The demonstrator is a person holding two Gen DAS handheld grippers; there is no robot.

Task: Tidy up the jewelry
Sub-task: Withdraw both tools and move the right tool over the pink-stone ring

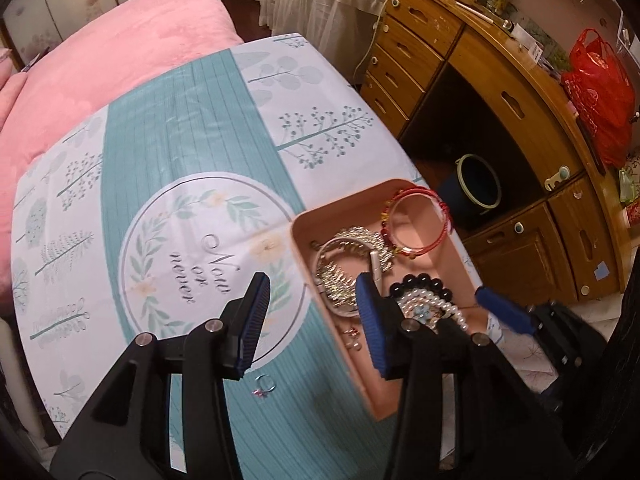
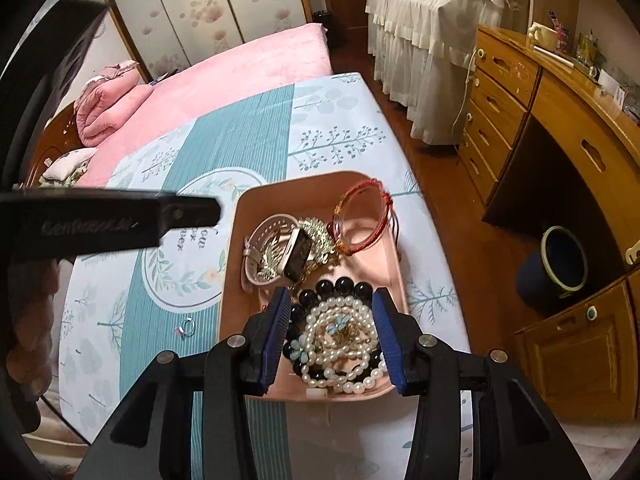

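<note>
A pink tray (image 1: 304, 240) (image 2: 236, 264) on the patterned table holds red bangles (image 1: 420, 220) (image 2: 364, 220), a gold chain heap (image 1: 340, 276) (image 2: 316, 236), a watch (image 2: 298, 254), black beads (image 2: 344, 286) and a pearl string (image 2: 340, 344) (image 1: 432, 304). A small silver ring (image 1: 265, 384) (image 2: 187, 327) lies on the cloth left of the tray. My left gripper (image 1: 312, 320) is open above the tray's left wall, with the ring below it. My right gripper (image 2: 332, 336) is open and empty over the pearls.
The table's cloth (image 1: 180, 160) has a teal stripe. A pink bed (image 1: 100, 60) lies beyond it. A wooden desk with drawers (image 1: 500, 80) stands to the right, with a blue bucket (image 1: 478, 184) underneath. The table edge runs just right of the tray.
</note>
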